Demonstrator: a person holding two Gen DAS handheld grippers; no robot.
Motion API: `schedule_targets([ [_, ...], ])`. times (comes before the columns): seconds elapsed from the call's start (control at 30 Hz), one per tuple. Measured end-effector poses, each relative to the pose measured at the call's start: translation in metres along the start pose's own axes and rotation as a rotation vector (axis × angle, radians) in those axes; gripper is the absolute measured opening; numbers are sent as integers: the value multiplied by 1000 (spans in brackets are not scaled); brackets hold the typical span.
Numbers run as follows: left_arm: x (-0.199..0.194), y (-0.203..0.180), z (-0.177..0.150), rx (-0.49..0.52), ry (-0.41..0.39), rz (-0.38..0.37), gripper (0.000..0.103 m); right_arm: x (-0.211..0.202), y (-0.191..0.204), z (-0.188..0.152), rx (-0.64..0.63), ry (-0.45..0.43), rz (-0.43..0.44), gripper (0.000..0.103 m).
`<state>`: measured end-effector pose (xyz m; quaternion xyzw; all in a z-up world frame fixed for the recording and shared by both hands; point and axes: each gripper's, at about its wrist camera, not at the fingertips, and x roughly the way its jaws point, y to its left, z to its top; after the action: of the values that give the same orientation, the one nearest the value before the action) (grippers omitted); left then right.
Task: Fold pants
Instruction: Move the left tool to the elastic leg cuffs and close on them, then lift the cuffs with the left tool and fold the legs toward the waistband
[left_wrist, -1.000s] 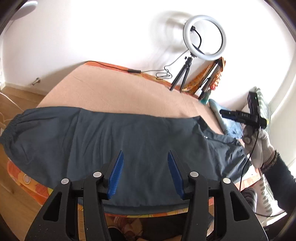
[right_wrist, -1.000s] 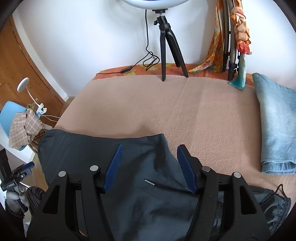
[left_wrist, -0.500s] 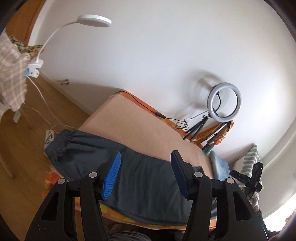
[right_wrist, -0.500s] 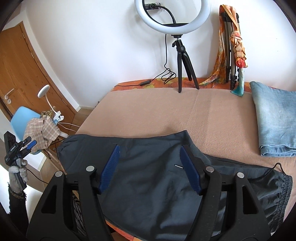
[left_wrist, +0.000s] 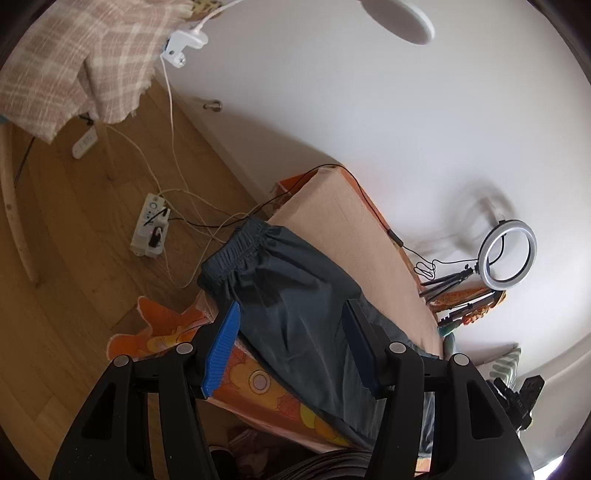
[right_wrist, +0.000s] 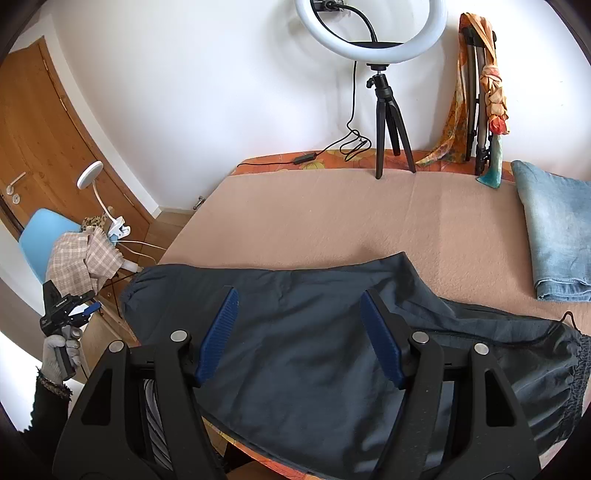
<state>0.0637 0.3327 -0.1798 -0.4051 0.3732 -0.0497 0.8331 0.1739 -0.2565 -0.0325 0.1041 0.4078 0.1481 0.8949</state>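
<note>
Dark grey pants (right_wrist: 303, 332) lie flat across the near edge of the bed (right_wrist: 332, 214), on its tan blanket, one elastic cuff (left_wrist: 236, 247) hanging at the bed's left corner and the gathered waistband (right_wrist: 576, 373) at the right. We hold both tools above the cloth and apart from it: the left gripper (left_wrist: 291, 347) has its fingers spread wide and empty, aimed toward the cuff end, and the right gripper (right_wrist: 299, 339) is likewise spread and empty over the middle of the legs. Nothing is pinched yet, so we judge the step to be reaching for the grasp points. To do it well, we should bring each tool down on a single edge, cuff on the left and waistband side on the right, catch both layers, then lift evenly. The folded jeans (right_wrist: 554, 236) lie well clear.
</note>
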Motion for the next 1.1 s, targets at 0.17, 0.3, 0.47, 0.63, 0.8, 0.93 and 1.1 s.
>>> schedule_targets([
  [0.17, 33, 36, -1, -152, 12, -44, 56, -5, 8, 0, -3, -3, -15, 71],
  [0.3, 49, 47, -1, -182, 17, -38, 56, -10, 11, 1, -1, -9, -19, 71],
  [0.47, 61, 55, -1, -205, 22, -28, 56, -11, 10, 2, 7, -10, -28, 71],
  [0.63, 65, 63, -4, -246, -4, -71, 56, -11, 4, 0, 25, -3, -37, 71],
  [0.8, 65, 60, -5, -258, -58, -100, 54, -8, -3, -2, 49, 8, -51, 71],
  [0.93, 65, 48, -4, -216, -71, -101, 49, -7, -11, -3, 80, 8, -50, 71],
  [1.1, 65, 49, -3, -225, -110, -84, 20, -6, -16, -3, 99, 4, -45, 71],
])
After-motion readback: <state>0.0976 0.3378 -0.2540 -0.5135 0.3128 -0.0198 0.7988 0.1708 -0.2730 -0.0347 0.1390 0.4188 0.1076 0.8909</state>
